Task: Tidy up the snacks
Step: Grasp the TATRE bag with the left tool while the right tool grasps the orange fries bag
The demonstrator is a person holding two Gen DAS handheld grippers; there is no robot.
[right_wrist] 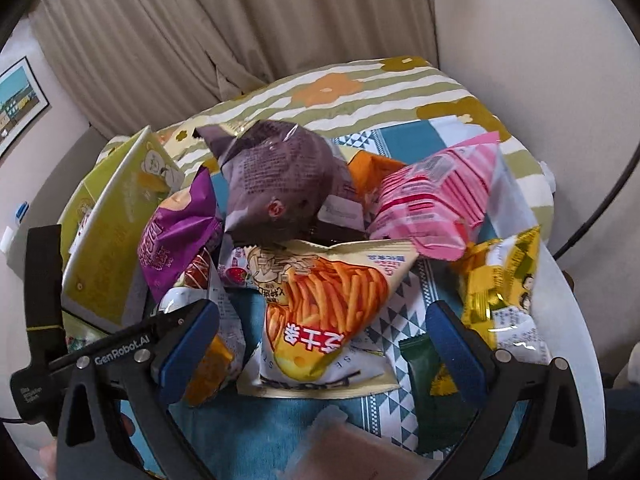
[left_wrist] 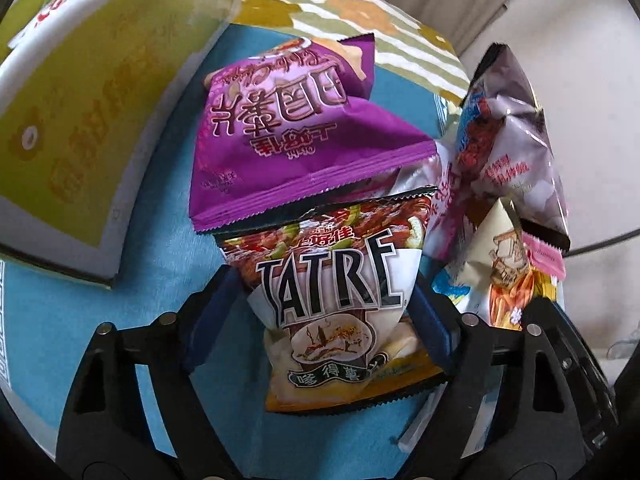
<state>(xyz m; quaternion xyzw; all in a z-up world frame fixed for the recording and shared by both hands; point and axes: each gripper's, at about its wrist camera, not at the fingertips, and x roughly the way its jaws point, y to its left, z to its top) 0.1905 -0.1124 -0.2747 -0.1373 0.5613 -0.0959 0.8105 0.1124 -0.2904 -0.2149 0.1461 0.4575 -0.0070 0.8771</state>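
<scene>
A yellow-green box (left_wrist: 60,120) walls the left edge of the blue-clothed surface (left_wrist: 160,280), with bare cloth between it and the snack pile. The left tool (left_wrist: 324,320) pinches the TATRE chip bag (left_wrist: 332,280) below the purple bag (left_wrist: 288,140). The right tool (right_wrist: 320,344) stands spread around the orange-stick snack bag (right_wrist: 320,312), pads apart from it.

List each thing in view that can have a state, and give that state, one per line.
Left hand-held gripper: pads pressing on the TATRE bag.
TATRE bag: sealed, pinched between the pads.
Purple bag: sealed, lying flat, its edge over the TATRE bag.
Right hand-held gripper: open around the fries bag.
Fries bag: sealed, lying ungripped.
Pink bag: sealed, on the pile.
Brown bag: sealed, on top of the pile.
</scene>
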